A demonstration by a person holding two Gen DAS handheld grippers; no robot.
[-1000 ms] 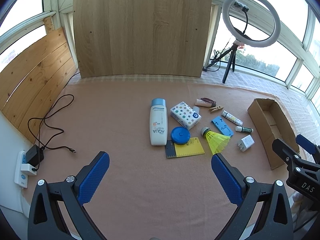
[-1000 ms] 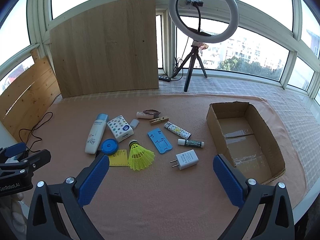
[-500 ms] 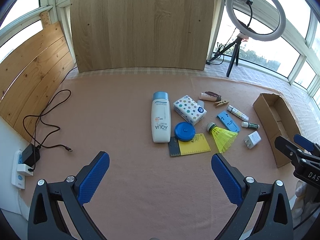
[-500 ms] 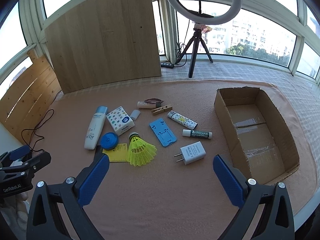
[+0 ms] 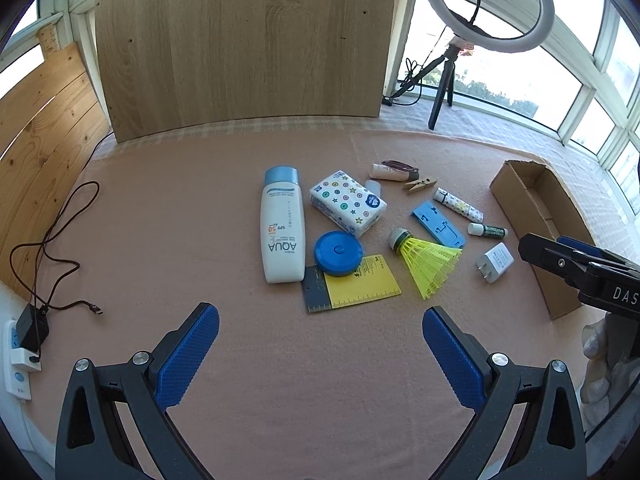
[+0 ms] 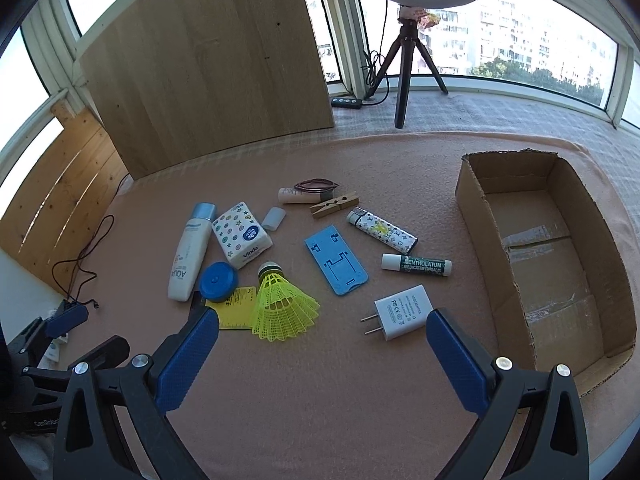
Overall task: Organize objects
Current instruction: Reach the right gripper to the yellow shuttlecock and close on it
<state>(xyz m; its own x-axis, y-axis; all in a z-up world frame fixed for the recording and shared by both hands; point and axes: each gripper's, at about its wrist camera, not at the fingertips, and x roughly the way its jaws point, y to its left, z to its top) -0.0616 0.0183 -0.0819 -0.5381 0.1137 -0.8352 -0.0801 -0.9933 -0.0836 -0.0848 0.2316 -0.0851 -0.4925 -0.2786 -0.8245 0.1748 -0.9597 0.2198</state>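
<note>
The left gripper (image 5: 320, 344) and the right gripper (image 6: 322, 346) both hover with jaws spread wide, holding nothing, above the pink-covered counter (image 5: 200, 208). Small items lie clustered mid-counter: a white sunscreen bottle with a blue cap (image 5: 282, 226), a yellow plastic shuttlecock (image 6: 280, 304) and a white plug adapter (image 6: 402, 312). An open brown cardboard box (image 6: 500, 292) sits just right of them, near the windows.

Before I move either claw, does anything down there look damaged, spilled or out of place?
Nothing spilled. The cardboard box has ragged torn edges and old tape inside but holds nothing. The blue round case sits partly on the yellow card. Otherwise just loose clutter.
</note>
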